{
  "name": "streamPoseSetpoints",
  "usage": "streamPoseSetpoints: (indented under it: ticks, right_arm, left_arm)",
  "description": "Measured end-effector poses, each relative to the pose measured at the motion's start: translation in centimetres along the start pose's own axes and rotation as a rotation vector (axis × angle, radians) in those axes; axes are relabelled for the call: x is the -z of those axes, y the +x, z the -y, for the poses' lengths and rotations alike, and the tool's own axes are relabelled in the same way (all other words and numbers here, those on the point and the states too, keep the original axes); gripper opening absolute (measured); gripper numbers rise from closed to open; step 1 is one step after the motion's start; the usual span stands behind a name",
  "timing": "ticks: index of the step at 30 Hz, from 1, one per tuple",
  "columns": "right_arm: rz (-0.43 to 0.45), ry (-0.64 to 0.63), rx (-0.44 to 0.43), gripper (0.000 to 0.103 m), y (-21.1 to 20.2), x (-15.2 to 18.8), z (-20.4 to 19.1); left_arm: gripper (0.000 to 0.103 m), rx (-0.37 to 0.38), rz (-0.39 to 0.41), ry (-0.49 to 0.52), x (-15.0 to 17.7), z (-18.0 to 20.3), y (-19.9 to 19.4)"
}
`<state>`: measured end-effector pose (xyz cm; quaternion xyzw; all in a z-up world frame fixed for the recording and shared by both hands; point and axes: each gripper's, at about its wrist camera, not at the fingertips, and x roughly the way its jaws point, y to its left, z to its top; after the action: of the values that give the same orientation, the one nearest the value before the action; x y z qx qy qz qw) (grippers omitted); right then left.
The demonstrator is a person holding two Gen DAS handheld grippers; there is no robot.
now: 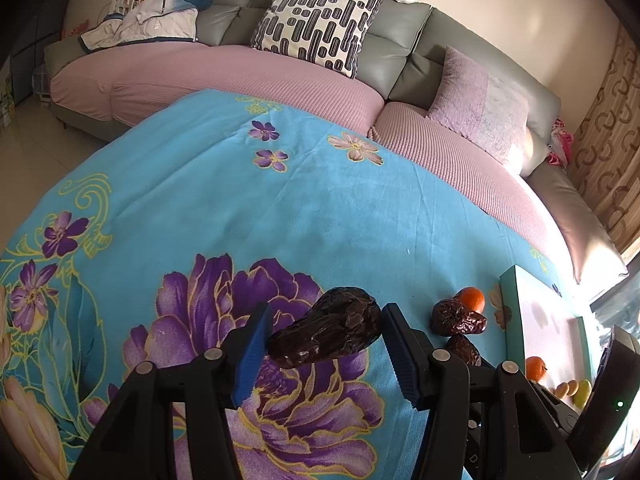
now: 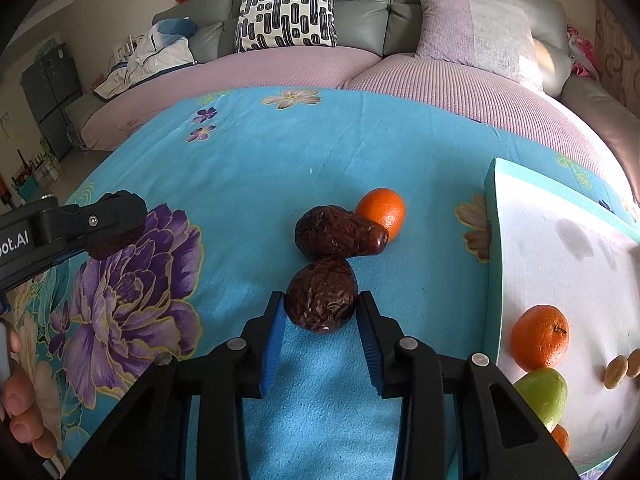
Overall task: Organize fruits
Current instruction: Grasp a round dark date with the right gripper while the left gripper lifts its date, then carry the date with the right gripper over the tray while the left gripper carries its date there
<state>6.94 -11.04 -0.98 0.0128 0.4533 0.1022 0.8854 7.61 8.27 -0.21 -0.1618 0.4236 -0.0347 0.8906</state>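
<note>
While left claw [image 1: 326, 342] clamps a date [image 1: 325, 327], right claw [image 2: 322, 312] pinches another date [image 2: 322, 295]

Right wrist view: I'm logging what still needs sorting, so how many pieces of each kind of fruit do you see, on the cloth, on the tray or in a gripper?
Dates: 3, one of them in the left gripper
Oranges: 3
Green fruit: 1
Small tan pieces: 2
Total: 9

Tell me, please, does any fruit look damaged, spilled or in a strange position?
Nothing looks damaged or spilled. Two wrinkled dates and an orange lie on the cloth outside the tray, simply not yet sorted.
</note>
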Motion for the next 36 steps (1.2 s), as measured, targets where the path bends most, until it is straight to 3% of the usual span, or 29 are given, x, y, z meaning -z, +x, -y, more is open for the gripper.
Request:
streamPoseSetpoints:
  ticks: [21,36]
  right_arm:
    - [0.137,0.064,-0.011,0.037,-5.4,-0.8,2.5]
    - [0.166,0.181,0.042,0.037,-7.4,-0.2,8.5]
  left_arm:
    - [0.059,-0.016,0.028,0.04,0.1,1.5,-0.6]
    - [0.059,0.001,0.027,0.137,0.8,4.8,-0.6]
